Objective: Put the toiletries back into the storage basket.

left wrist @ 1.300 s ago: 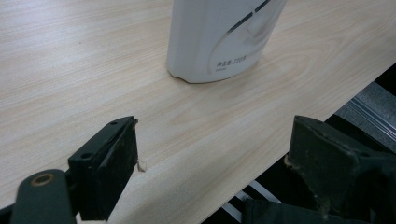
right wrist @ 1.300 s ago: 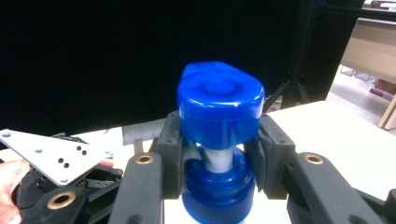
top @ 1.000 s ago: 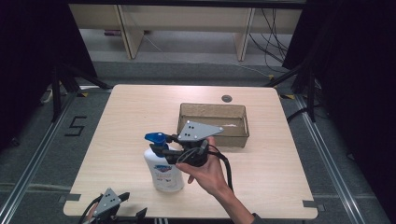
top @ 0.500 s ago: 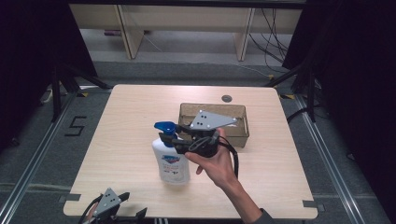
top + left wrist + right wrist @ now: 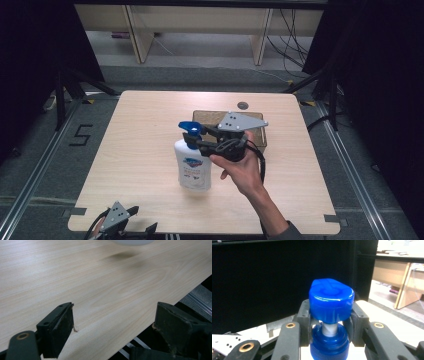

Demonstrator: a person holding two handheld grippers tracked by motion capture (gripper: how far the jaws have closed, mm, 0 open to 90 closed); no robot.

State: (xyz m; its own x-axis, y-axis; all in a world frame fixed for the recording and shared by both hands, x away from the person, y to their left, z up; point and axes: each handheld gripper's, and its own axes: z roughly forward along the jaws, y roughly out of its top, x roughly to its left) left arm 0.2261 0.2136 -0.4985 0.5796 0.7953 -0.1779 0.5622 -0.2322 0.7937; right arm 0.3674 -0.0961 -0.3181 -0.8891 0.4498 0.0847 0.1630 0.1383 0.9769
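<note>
High view: the right gripper [image 5: 196, 139] grips a white bottle [image 5: 192, 169] by the neck under its blue pump [image 5: 189, 128]. The bottle stands upright near the middle of the desk [image 5: 135, 150], a little toward the near edge; whether its base touches the wood cannot be told. The person's right hand [image 5: 240, 167] comes in from the near edge and holds the gripper level, its grey plate on top. Behind the gripper, toward the far edge, sits a brown tray [image 5: 257, 135], partly hidden by the gripper. A small dark disc [image 5: 243, 105] lies near the far edge. The left gripper [image 5: 131, 226] lies at the near left corner of the desk, well apart from the bottle.

Left gripper view: the left gripper's jaws stand wide apart with nothing between them, over bare wood beside the desk's edge. The bottle's white base [image 5: 130, 242] shows at the top of the picture.

Right gripper view: the right gripper's jaws are closed on the bottle's neck, one pad [image 5: 305, 322] on each side, just under the blue pump head [image 5: 330, 300] and above the blue collar [image 5: 329, 343].
</note>
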